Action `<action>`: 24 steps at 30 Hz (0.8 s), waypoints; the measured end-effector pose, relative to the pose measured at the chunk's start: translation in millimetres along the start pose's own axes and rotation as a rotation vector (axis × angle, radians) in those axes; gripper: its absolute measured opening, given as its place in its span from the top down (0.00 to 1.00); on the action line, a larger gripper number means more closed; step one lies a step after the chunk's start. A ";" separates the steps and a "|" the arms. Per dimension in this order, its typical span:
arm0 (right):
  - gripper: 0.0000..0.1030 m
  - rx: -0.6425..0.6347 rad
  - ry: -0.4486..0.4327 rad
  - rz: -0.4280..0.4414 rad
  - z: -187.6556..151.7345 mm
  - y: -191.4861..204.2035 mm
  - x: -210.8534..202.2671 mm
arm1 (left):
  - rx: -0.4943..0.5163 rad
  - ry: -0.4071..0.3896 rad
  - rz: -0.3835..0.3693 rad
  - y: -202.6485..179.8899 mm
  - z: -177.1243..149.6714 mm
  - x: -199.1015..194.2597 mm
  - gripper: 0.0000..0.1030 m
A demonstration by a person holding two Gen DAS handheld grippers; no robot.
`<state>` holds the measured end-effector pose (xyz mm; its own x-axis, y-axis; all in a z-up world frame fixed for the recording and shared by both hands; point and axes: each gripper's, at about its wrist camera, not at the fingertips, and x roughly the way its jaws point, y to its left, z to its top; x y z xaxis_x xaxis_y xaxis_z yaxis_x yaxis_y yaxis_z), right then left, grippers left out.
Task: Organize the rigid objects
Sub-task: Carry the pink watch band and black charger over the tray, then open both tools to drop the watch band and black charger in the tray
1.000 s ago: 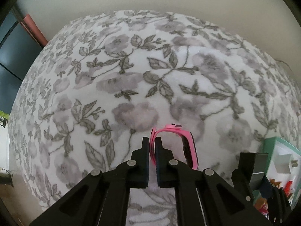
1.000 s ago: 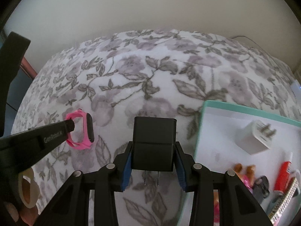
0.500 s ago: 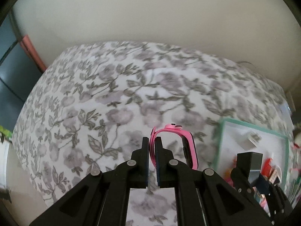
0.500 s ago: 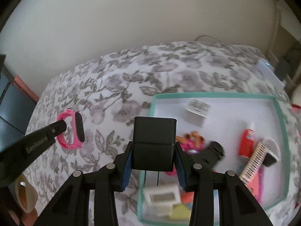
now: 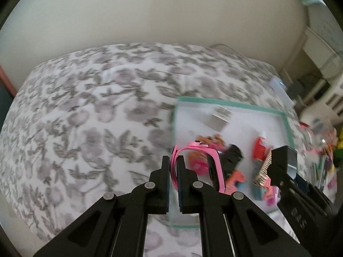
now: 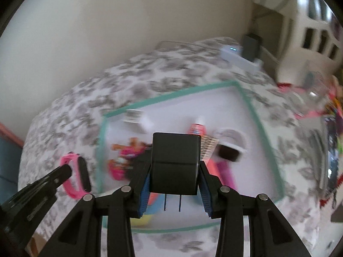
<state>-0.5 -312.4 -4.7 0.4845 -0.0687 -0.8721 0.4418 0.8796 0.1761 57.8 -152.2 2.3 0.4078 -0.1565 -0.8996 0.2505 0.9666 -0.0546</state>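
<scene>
My left gripper (image 5: 173, 162) is shut on the strap of a pink watch (image 5: 200, 150) with a black face, held in the air over the left edge of a white tray with a teal rim (image 5: 233, 105). My right gripper (image 6: 174, 167) is shut on a black plug adapter (image 6: 174, 162), prongs pointing down, above the same tray (image 6: 171, 96). In the right wrist view the pink watch (image 6: 74, 177) and left gripper (image 6: 67, 169) appear at lower left. In the left wrist view the black plug adapter (image 5: 285, 158) shows at right.
The tray lies on a flower-patterned bed (image 5: 85, 107) and holds a white charger (image 6: 137, 117), a red glue tube (image 6: 196, 128), pink toys (image 6: 126, 156) and several other small items. A white device (image 6: 233, 53) sits at the bed's far corner. White furniture (image 6: 310, 21) stands beyond.
Both grippers have swung right and up with the watch and the adapter still gripped. The tray has come from the right edge to under both grippers.
</scene>
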 end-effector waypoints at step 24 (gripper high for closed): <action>0.58 0.045 0.116 -0.106 -9.5 -32.7 32.4 | 0.252 0.058 0.022 -69.2 -27.4 39.4 0.90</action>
<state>-6.4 -339.0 -43.0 0.3435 -0.1031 -0.9335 0.5204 0.8483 0.0979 32.5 -219.8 -41.3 0.3660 -0.1168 -0.9233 0.4562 0.8872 0.0686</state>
